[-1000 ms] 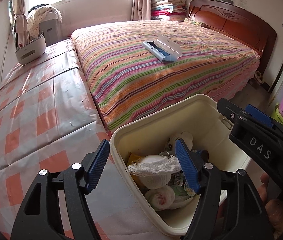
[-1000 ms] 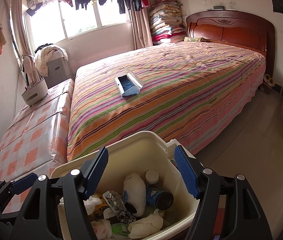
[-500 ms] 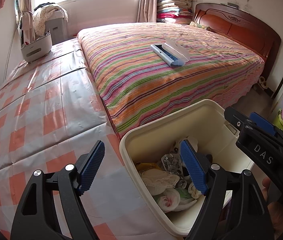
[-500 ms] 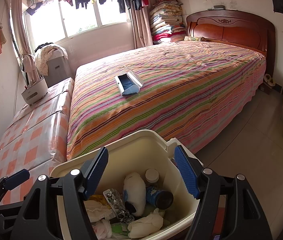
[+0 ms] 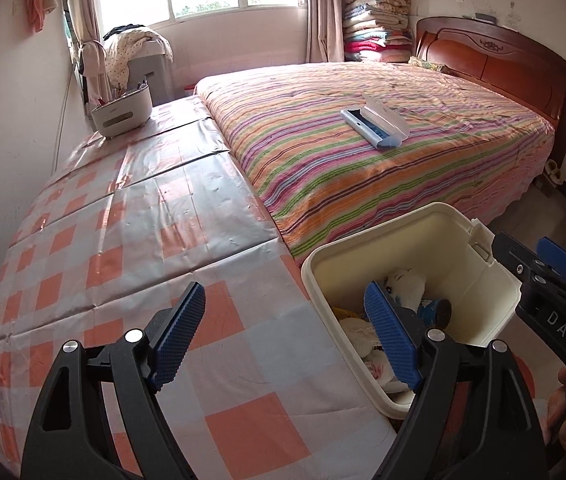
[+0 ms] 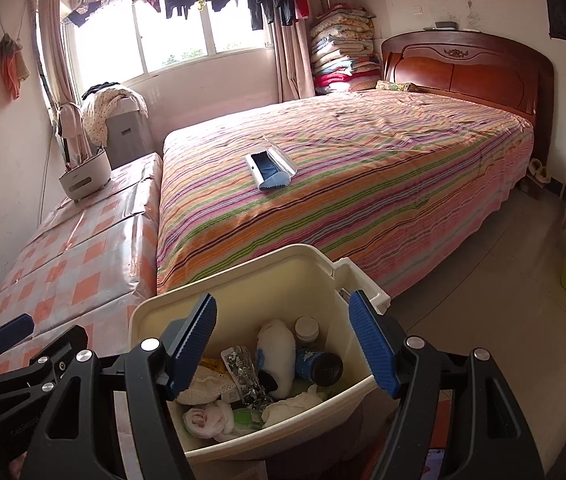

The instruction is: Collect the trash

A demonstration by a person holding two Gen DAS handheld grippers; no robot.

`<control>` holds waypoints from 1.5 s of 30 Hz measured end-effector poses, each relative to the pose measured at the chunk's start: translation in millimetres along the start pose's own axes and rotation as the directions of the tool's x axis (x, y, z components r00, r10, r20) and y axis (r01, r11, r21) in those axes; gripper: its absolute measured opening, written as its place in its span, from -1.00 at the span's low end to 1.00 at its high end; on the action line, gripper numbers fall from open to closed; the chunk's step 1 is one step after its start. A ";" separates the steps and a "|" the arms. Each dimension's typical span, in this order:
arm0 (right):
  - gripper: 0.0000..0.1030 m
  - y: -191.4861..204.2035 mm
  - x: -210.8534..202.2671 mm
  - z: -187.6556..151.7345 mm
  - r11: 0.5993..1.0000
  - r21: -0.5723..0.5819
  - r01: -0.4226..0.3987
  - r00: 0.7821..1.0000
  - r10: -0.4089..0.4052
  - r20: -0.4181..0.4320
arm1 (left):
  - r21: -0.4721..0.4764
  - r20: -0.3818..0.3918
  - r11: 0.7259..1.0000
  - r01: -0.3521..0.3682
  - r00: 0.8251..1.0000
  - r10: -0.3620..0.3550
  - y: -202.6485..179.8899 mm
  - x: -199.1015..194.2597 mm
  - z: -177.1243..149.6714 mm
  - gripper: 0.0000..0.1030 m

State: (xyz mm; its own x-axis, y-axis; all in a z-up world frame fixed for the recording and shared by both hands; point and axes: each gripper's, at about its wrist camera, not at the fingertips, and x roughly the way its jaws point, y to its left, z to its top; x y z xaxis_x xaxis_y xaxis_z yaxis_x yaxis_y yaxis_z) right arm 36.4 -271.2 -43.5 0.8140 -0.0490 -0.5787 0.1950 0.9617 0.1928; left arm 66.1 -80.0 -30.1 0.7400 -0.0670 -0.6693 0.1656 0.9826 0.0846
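Left gripper: its 2 blue ribbed pads are spread wide with nothing between them, above the orange-and-white checked plastic sheet and the near rim of the cream rectangular plastic bin. Right gripper: jaws likewise spread and empty, poised over the open bin.

Bin contents, right wrist view: a white soft roll with blue markings, a dark blue can lying on its side, a small pale-capped jar, a crinkled silver foil wrapper, a white lace-edged cloth, crumpled white tissue and a pinkish wad. The left wrist view shows the same can and lace cloth, partly hidden by the right pad.

Beyond the bin: a bed with a multicoloured striped cover and a reddish wooden headboard. A blue-and-white open flat case lies on the cover. A white rounded caddy stands at the sheet's far end, near the window.
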 end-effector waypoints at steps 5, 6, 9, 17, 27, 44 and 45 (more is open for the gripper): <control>0.55 7.2 -29.8 -9.6 0.999 -0.025 -0.029 1.000 0.028 -0.008 | 0.025 0.030 0.998 -0.051 0.998 0.050 3.4 -33.9 -10.8 0.64; 0.55 10.1 -35.0 -11.9 0.999 -0.036 -0.034 0.999 0.034 -0.003 | 0.027 0.034 0.998 -0.057 0.998 0.056 3.6 -40.4 -13.4 0.64; 0.56 17.5 -44.4 -17.1 0.997 -0.061 -0.054 0.999 0.054 -0.005 | 0.026 0.048 0.996 -0.080 0.996 0.079 6.5 -58.7 -20.4 0.64; 0.56 23.9 -52.6 -23.9 0.989 -0.093 -0.118 0.993 0.115 -0.030 | -0.027 0.053 0.985 -0.172 0.983 0.173 17.3 -90.4 -35.0 0.65; 0.56 30.8 -47.3 -23.3 0.991 -0.077 -0.105 0.993 0.100 -0.068 | -0.027 0.025 0.988 -0.154 0.988 0.155 33.2 -86.7 -34.5 0.65; 0.56 39.0 -18.6 -7.7 0.995 -0.066 -0.076 0.991 0.068 -0.112 | 0.012 -0.012 0.993 -0.118 0.993 0.119 36.1 -59.5 -15.6 0.65; 0.56 39.0 -17.1 -7.1 0.995 -0.066 -0.075 0.991 0.068 -0.114 | 0.013 -0.014 0.993 -0.117 0.993 0.117 35.8 -58.2 -14.8 0.65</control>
State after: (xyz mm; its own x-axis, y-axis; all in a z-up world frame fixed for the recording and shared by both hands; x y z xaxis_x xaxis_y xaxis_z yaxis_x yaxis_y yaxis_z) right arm 26.2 -231.0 -31.7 0.7578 0.0470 -0.6508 0.0967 0.9783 0.1834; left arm 19.3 -38.4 1.0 0.7454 0.0509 -0.6647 0.0865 0.9813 0.1722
